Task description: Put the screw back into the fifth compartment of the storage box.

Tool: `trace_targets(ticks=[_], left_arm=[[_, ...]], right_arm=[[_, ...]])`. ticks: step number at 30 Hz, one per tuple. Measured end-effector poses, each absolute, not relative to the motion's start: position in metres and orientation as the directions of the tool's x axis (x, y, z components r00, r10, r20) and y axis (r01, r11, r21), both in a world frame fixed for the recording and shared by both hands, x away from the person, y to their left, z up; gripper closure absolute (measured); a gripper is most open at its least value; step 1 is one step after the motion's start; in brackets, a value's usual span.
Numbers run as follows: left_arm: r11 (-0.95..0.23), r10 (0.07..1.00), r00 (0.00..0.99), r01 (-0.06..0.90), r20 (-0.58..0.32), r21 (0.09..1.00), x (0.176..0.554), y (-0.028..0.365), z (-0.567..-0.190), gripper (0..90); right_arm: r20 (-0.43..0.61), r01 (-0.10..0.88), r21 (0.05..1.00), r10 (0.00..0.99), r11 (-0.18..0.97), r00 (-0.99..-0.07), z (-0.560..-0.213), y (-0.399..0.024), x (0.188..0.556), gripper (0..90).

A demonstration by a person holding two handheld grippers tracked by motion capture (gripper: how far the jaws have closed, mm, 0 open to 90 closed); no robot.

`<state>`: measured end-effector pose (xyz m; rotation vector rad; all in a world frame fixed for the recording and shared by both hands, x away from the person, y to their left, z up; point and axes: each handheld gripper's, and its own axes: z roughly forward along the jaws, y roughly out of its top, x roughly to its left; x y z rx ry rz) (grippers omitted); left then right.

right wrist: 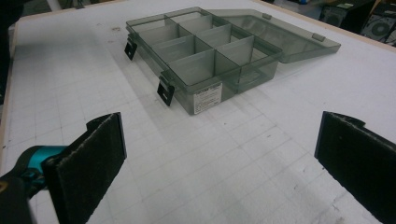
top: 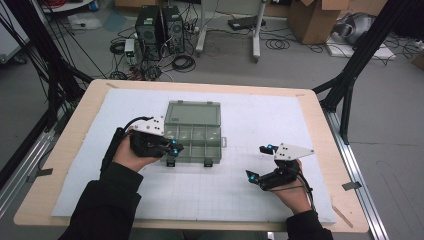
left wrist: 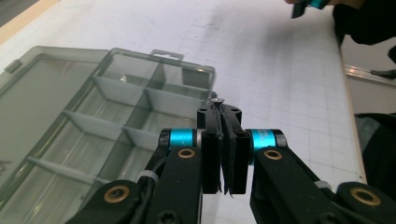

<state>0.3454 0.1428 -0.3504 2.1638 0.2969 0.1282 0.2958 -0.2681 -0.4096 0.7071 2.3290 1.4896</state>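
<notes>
A translucent grey compartment box (top: 196, 131) lies open on the white mat, its lid (top: 194, 113) folded flat away from me. Its compartments (right wrist: 201, 51) look empty. My left gripper (top: 173, 148) hovers at the box's front left corner, over the nearest compartments (left wrist: 116, 116). That left gripper (left wrist: 224, 114) is shut on a small dark screw (left wrist: 215, 100), whose head pokes out at the jaw tips. My right gripper (top: 260, 162) is held to the right of the box, clear of it. The right gripper (right wrist: 219, 140) is wide open, nothing between its pads (right wrist: 88, 161).
Two black latches (right wrist: 166, 93) hang from the box's front wall. The white gridded mat (top: 260, 120) covers a wooden table (top: 320, 125). Beyond the far edge are computer towers (top: 159, 25), cables and cardboard boxes on the floor; black frame legs (top: 350, 85) stand at both sides.
</notes>
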Motion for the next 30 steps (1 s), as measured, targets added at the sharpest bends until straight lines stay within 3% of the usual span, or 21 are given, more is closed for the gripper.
trace_targets(ticks=[23,30], left_arm=[[-0.543,0.434,0.900,0.298,-0.041,0.785,0.370,0.173,-0.374,86.8],[-0.545,0.448,0.893,0.311,-0.043,0.779,0.372,0.174,-0.376,86.8]], right_arm=[[0.024,0.251,0.904,0.547,0.345,-0.837,-0.409,-0.269,0.296,0.9],[0.024,0.251,0.904,0.547,0.345,-0.837,-0.410,-0.269,0.296,0.9]])
